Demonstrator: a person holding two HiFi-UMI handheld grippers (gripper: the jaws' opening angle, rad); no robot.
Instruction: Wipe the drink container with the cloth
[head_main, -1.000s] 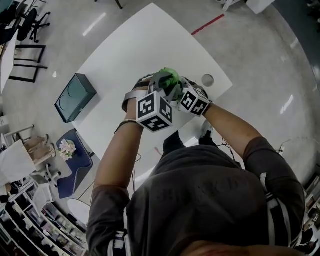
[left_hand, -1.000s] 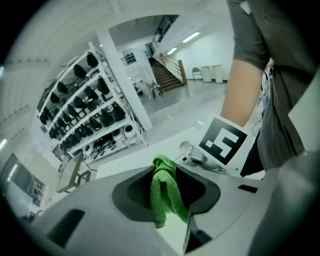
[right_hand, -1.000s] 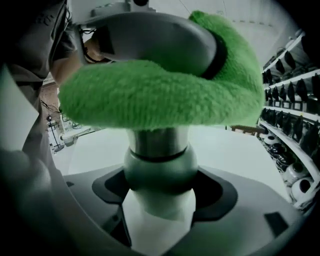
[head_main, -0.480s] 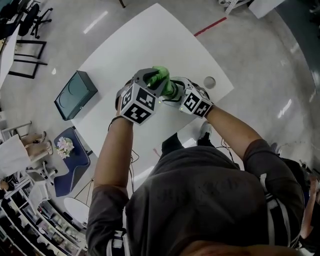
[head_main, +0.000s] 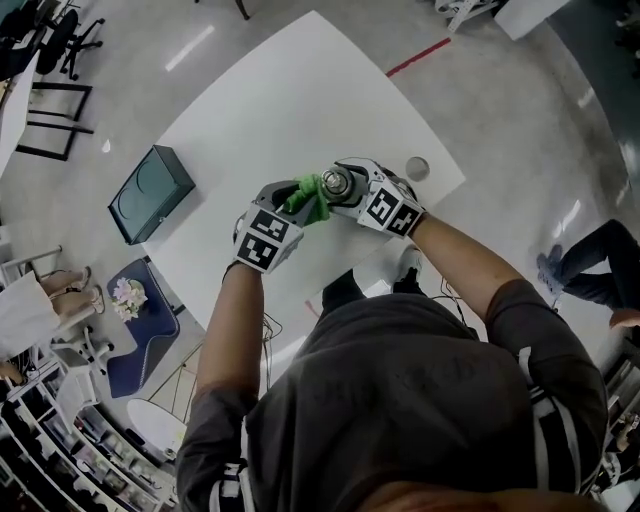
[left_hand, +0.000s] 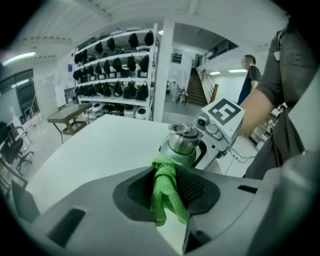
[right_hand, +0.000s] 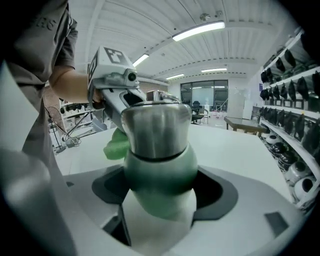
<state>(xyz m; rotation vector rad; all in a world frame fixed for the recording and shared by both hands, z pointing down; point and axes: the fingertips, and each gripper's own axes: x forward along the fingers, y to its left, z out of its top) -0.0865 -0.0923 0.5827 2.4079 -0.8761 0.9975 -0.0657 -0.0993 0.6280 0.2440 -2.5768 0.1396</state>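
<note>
Since a second ago the left gripper (head_main: 298, 200) has dropped from above the drink container (head_main: 333, 183) and rolled over. The green cloth (head_main: 308, 198) now lies against the container's side rather than its top. The right gripper (head_main: 346, 190) has not shifted.

In the head view, the right gripper clamps the container so that it stays put under the rubbing. The left gripper meets it from the opposite side. Both work near the table's (head_main: 280, 110) near corner, with the edge just behind the grippers and broad bare top ahead of them. A small round cap (head_main: 417, 167) lies just beyond the right gripper, likely set clear of the wiping.

In the left gripper view, the jaws are closed on the bunched cloth (left_hand: 167, 192). Its free end touches the container's steel neck (left_hand: 182, 142) straight ahead. Open tabletop lies to the left.

In the right gripper view, the jaws stand wide but pressed on the container's green body (right_hand: 159, 170), leaving the steel top exposed to the cloth. Whether its base rests on the table I cannot tell.
</note>
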